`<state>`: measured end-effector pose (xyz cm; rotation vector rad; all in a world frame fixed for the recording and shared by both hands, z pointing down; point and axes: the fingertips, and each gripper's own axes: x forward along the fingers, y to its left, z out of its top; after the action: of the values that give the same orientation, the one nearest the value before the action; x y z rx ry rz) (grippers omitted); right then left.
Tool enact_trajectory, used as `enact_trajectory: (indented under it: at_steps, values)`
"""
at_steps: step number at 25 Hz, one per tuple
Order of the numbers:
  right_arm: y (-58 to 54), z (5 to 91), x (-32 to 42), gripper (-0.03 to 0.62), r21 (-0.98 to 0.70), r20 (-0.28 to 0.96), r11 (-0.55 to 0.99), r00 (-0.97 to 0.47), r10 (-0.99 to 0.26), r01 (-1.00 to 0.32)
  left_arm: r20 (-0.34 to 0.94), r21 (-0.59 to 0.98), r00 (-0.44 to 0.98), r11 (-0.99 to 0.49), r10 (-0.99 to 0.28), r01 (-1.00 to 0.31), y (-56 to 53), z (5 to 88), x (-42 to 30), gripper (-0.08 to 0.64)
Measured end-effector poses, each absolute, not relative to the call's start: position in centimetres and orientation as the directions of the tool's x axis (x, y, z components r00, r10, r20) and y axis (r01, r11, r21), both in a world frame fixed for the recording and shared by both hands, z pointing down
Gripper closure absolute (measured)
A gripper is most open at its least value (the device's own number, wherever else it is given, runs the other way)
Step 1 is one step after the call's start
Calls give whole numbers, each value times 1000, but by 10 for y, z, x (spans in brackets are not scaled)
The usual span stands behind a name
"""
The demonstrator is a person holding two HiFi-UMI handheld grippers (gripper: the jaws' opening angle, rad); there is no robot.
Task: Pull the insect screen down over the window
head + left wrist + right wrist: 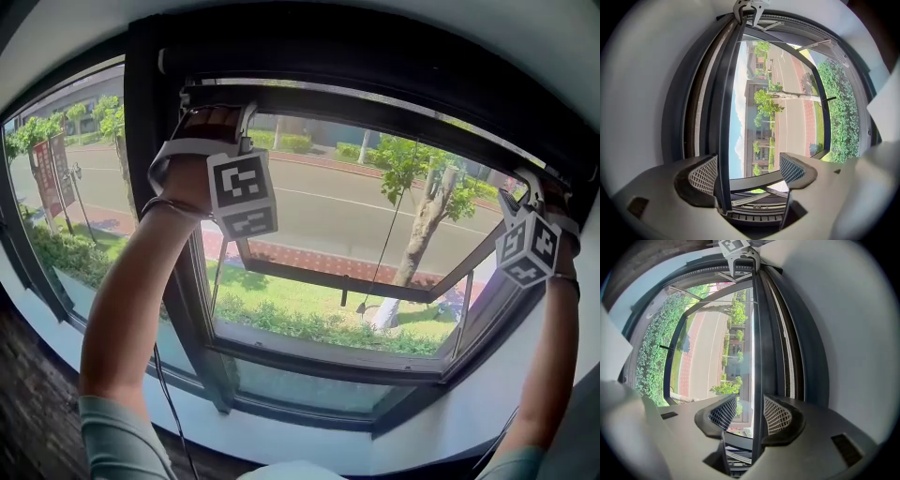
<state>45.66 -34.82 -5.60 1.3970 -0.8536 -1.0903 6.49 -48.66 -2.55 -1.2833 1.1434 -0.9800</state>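
Head view — both my arms are stretched up to the top of the window frame (190, 309). The insect screen (375, 67) is right up there, a dark housing across the frame with its slim pull bar (356, 106) lying just beneath it. The glass below is uncovered: street, trees and a strip of lawn show through. My left gripper (216, 117) reaches the bar near its left end, its marker cube (242, 195) facing me. My right gripper (527, 192) is at the far right end, well apart from the other. A thin cord (386, 225) hangs down across the opening.

Left gripper view: the pull bar runs straight away from me between the jaws, which stand wide apart. The bar lies close beside the pad on the picture's left (704, 174). The other pad (791, 168) is well clear of it, with sky and buildings showing in the gap — so nothing is clamped here. At the far end of the bar I can make out the right gripper.

Right gripper view: the bar again passes between the jaws, which are set narrower than on the other side. It sits against the pad on the picture's right (777, 416), and a sliver of daylight separates it from the opposite pad (724, 412), so this one isn't closed on it either. The left gripper shows small at the bar's far end.
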Motion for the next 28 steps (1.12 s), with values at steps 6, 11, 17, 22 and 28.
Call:
enact_trajectory:
  at_steps: [6, 11, 17, 22, 28]
  values:
    - [-343, -36, 450, 428, 993, -105, -85, 310, -945, 78, -45, -999, 180, 42, -983, -18, -486, 0, 55, 158]
    - [-334, 16, 455, 430, 998, 0, 20, 322, -947, 58, 97, -995, 175, -92, -980, 33, -475, 55, 58, 158]
    - [-328, 62, 452, 430, 994, 75, 96, 317, -945, 49, 177, -984, 168, -170, -970, 56, -465, 103, 55, 158]
    - [-324, 95, 452, 430, 985, 139, 164, 324, -936, 49, 233, -972, 159, -223, -959, 77, -461, 138, 53, 158]
    - [-324, 114, 453, 430, 977, 180, 207, 334, -925, 47, 266, -963, 155, -255, -951, 88, -461, 157, 52, 158]
